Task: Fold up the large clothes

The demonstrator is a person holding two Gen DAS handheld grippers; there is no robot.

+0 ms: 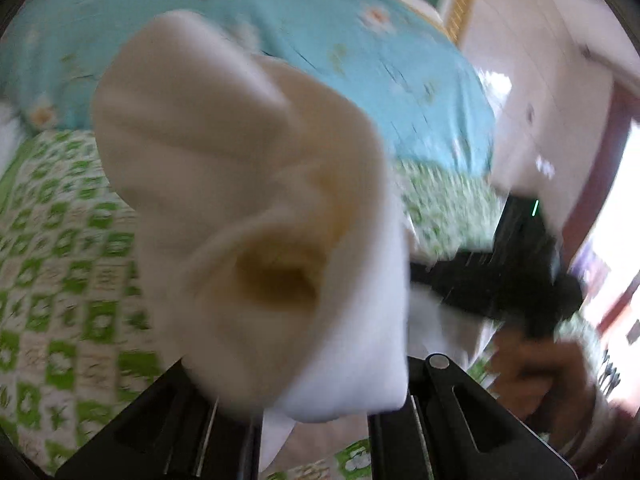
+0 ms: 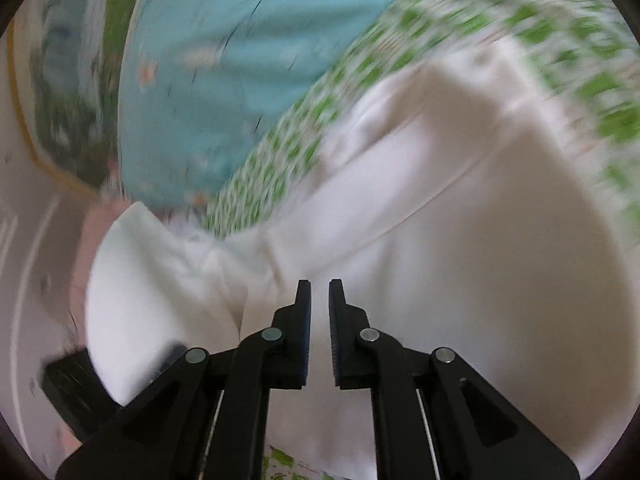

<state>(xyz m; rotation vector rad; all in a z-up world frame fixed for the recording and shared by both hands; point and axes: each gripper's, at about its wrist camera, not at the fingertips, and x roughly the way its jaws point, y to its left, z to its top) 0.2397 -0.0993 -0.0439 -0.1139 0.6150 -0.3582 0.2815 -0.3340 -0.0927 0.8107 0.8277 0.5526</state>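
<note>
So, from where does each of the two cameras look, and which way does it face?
Left wrist: sits on the left gripper, facing the bunched cream-white cloth garment it pinches; a hand holding the right gripper shows.
Right wrist: sits on the right gripper, looking down at the garment; its jaws stand slightly apart.
Both views share the garment, the green-checked bed cover and the light blue flowered quilt.

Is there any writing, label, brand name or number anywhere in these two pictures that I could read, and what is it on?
None can be read.
White garment: no label or print shows.
Green-and-white checked bedcover: only flower and leaf patterns, no words.
Blue flowered quilt: flowers only.
Black grippers: no markings visible.
Both pictures are blurred by motion, so any small text would be lost.
</note>
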